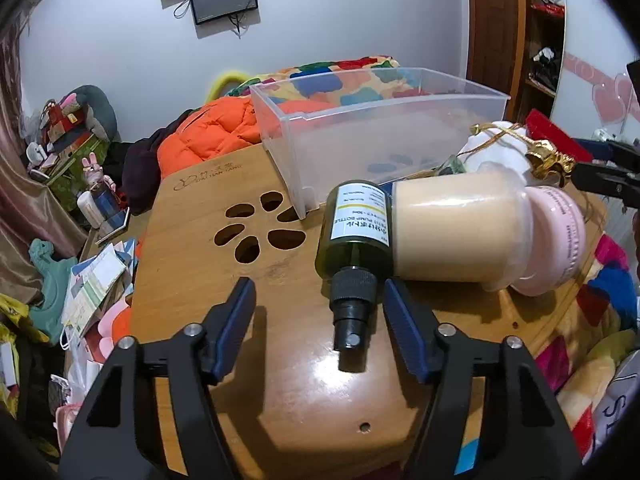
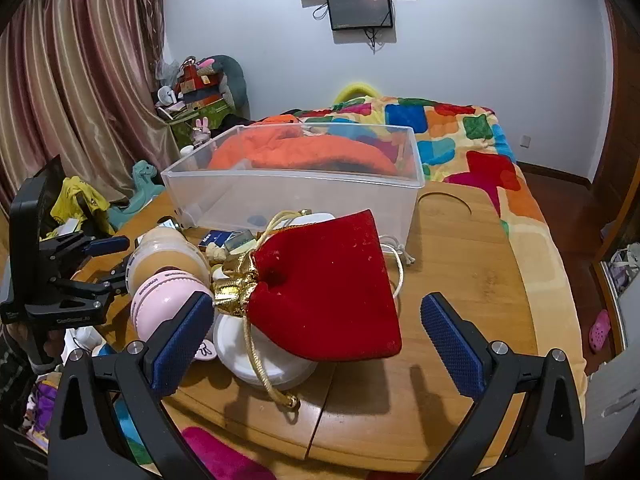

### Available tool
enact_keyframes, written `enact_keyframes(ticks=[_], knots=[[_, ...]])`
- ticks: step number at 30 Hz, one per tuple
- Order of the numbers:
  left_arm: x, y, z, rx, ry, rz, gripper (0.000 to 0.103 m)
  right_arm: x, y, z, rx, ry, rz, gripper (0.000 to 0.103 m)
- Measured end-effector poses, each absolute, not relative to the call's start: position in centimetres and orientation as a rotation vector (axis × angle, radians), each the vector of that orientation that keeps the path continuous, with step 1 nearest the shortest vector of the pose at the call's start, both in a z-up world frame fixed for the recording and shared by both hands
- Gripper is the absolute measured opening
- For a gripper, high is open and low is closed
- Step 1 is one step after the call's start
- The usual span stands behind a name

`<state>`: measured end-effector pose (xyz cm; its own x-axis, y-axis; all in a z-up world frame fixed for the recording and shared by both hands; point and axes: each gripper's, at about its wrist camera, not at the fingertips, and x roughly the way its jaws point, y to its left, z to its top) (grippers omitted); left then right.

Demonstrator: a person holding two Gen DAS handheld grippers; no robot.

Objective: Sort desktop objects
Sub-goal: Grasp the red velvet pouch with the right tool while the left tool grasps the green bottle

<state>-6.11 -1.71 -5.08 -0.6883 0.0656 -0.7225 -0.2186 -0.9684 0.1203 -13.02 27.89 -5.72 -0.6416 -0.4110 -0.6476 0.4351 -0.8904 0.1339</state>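
Sorting is just starting: clear bin (image 2: 296, 184) is sitting nearly empty; both grippers' fingers (image 1: 240, 312) are spreading wide, holding nothing, things waiting on bench (image 2: 460, 248).

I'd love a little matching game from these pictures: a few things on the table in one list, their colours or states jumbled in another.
Things:
1. pump bottle
2. drawstring pouch
3. storage bin
4. jar lid

Descriptions:
a. pink
b. clear plastic, open-topped
c. dark green, lying on its side
d. red velvet with gold cord

Pairs: 1-c, 2-d, 3-b, 4-a
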Motion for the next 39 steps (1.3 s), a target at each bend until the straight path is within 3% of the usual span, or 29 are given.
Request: enact_keyframes(ticks=[9, 14, 18, 21, 24, 27, 29, 39], knots=[[-7.5, -1.3, -5.4, -1.172, 0.3, 2.728, 0.061, -13.8, 26.7, -6.1, 0.951, 0.075, -2.49, 0.101], [-8.0, -0.9, -5.4, -1.17, 0.293, 2.748, 0.058, -13.6, 26.3, -6.0, 0.931, 0.103, -2.473, 0.083], [-8.1, -0.4, -5.3, -1.154, 0.311, 2.767, 0.054, -13.2, 26.3, -5.9, 0.913, 0.11, -2.476, 0.078], [-8.3, -0.7, -5.3, -1.161, 0.268, 2.761, 0.053, -12.8, 26.8, -5.4, 0.895, 0.102, -2.471, 0.066], [-8.4, -0.8, -5.4, -1.171, 0.243, 2.76, 0.043, -12.6, 27.1, -5.2, 0.893, 0.098, -2.433, 0.052], [-8.5, -1.0, -5.4, -1.173, 0.218, 2.764, 0.042, -12.3, 26.9, -5.3, 0.889, 0.118, -2.425, 0.044], [-8.4, -1.1, -5.4, -1.169, 0.22, 2.778, 0.042, -12.1, 27.0, -5.2, 0.883, 0.115, -2.413, 0.032], [-7.0, -2.6, -4.1, -1.126, 0.175, 2.819, 0.042, -11.9, 27.8, -4.5, 0.869, 0.053, -2.393, 0.022]])
